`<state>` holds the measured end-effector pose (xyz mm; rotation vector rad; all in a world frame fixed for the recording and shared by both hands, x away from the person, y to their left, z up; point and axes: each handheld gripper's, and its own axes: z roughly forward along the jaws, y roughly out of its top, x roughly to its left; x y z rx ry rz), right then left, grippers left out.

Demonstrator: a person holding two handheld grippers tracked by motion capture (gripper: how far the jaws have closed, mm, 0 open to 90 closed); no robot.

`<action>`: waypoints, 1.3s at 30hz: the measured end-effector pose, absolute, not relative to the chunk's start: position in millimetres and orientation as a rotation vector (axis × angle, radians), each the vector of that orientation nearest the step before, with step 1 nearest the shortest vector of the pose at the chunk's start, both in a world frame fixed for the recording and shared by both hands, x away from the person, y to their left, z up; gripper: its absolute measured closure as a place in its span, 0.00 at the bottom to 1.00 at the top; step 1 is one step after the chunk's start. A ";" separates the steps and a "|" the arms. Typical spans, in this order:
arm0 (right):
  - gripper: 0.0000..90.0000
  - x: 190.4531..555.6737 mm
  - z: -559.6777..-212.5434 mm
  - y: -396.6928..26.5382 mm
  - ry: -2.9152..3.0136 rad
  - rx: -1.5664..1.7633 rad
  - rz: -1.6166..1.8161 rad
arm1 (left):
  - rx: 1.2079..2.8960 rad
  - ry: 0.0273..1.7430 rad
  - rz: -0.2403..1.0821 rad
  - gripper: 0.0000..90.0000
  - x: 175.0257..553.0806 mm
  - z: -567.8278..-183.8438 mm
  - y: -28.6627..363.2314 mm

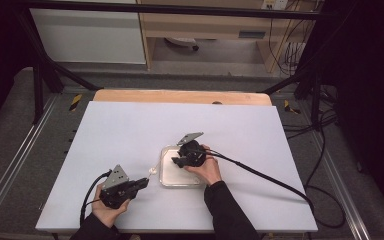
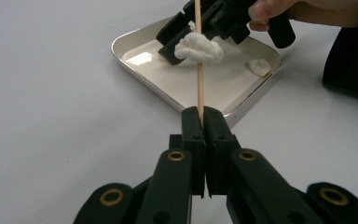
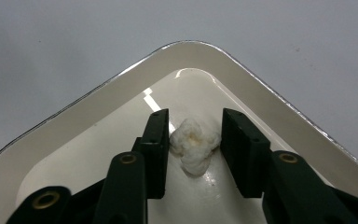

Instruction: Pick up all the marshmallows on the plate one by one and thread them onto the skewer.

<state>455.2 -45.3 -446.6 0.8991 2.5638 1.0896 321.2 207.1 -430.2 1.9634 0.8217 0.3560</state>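
Two risks from here. The right gripper may squash the cotton wad flat or skid it across the wet-looking tray, since its jaws straddle the wad with only the left pad touching (grip not yet made). The thin stick, clenched in the left gripper, could snap or slip if pushed sideways. A second wad lies in the tray's far corner.
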 end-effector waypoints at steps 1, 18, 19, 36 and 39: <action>0.71 454.8 -446.7 -45.2 2.561 0.901 1.089 | 1.965 0.820 0.356 0.98 321.2 -430.2 207.0; 0.81 451.2 -431.4 -51.4 2.560 0.935 1.139 | 1.967 0.811 0.354 0.98 320.3 -430.3 205.6; 0.81 450.7 -429.8 -52.1 2.562 0.928 1.145 | 1.967 0.811 0.352 0.98 320.2 -430.4 205.4; 0.82 427.8 -391.6 -84.3 2.509 0.925 1.390 | 1.960 0.781 0.352 0.98 317.1 -429.0 202.1; 0.82 422.3 -384.0 -93.2 2.487 0.930 1.453 | 1.960 0.767 0.349 0.98 315.7 -428.7 200.4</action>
